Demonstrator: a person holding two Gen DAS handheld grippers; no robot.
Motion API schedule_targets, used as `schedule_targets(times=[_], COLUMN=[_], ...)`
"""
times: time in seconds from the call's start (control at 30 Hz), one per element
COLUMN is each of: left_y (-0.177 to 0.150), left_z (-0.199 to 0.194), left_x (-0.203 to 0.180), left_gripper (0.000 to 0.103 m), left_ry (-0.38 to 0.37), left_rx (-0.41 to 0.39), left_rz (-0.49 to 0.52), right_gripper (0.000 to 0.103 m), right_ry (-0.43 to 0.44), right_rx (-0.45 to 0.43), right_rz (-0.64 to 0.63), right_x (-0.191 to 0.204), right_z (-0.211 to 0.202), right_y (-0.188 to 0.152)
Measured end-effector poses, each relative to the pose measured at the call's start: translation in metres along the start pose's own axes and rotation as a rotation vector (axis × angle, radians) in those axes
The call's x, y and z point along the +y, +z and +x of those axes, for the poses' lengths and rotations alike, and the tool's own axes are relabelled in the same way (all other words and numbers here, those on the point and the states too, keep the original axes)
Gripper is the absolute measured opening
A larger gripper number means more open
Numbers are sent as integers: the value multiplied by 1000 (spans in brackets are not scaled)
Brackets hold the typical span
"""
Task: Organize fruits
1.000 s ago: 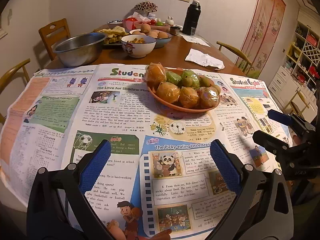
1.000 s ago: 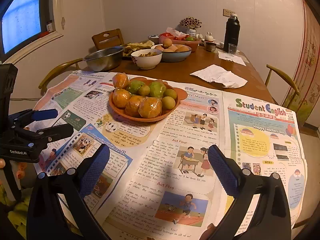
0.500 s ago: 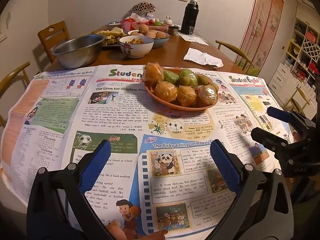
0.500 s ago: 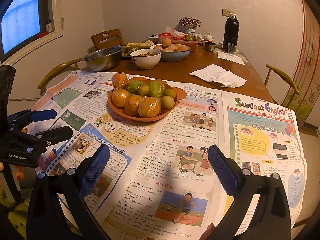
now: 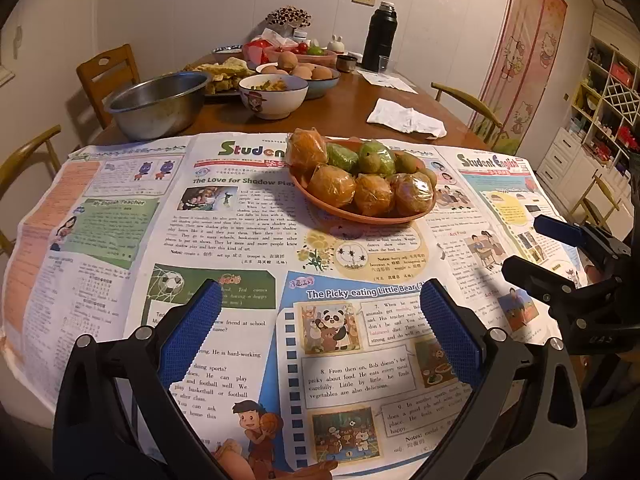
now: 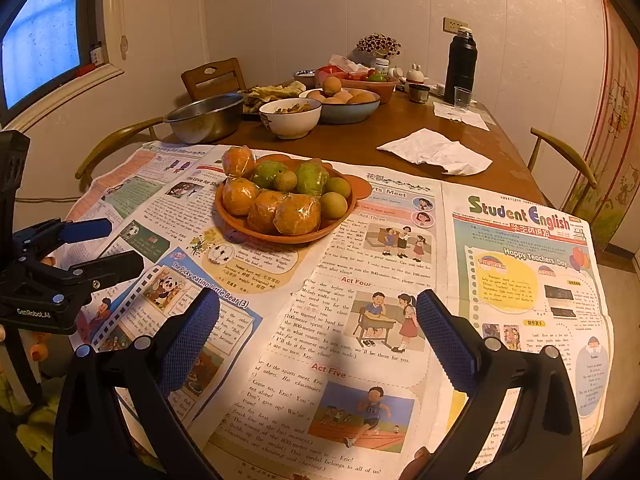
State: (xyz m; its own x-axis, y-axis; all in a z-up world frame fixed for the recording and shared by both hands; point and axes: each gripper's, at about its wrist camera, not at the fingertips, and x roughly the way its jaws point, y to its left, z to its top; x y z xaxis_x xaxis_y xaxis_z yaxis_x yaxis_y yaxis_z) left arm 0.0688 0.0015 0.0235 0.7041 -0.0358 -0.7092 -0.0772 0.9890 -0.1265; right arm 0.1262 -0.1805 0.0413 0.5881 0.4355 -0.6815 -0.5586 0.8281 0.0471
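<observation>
While I am hovering my left gripper (image 5: 320,316) and right gripper (image 6: 318,324) over the newspaper (image 6: 360,280), both are gaping wide and holding nothing. Ahead, the orange plate (image 6: 280,236) is sitting on the paper, carrying wrapped oranges (image 6: 296,216) and green fruits (image 6: 312,178).

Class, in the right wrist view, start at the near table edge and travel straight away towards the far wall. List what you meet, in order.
Right tongs → newspaper → orange fruit plate → white bowl → blue bowl of eggs → dried flower bunch.
</observation>
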Motion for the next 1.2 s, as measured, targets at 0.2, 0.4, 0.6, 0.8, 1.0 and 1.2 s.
schedule_targets(times=[0.2, 0.4, 0.6, 0.8, 1.0, 1.2], left_y=[-1, -1, -1, -1, 2, 8], left_z=[1, 1, 3, 3, 1, -15], left_x=[1, 1, 1, 1, 6, 10], left_gripper=[93, 93, 93, 93, 93, 93], left_ry=[-8, -11, -2, 8, 41, 68], left_rx=[6, 6, 5, 5, 6, -91], left_rz=[-11, -12, -7, -12, -29, -46], right_gripper=[98, 98, 98, 98, 98, 98], right_ry=[-2, -5, -8, -10, -14, -16], right_rx=[1, 3, 3, 5, 14, 25], right_rz=[3, 4, 2, 3, 4, 12], right_x=[-1, -2, -2, -2, -4, -7], right_z=[0, 0, 1, 1, 4, 10], right_y=[0, 0, -1, -1, -1, 0])
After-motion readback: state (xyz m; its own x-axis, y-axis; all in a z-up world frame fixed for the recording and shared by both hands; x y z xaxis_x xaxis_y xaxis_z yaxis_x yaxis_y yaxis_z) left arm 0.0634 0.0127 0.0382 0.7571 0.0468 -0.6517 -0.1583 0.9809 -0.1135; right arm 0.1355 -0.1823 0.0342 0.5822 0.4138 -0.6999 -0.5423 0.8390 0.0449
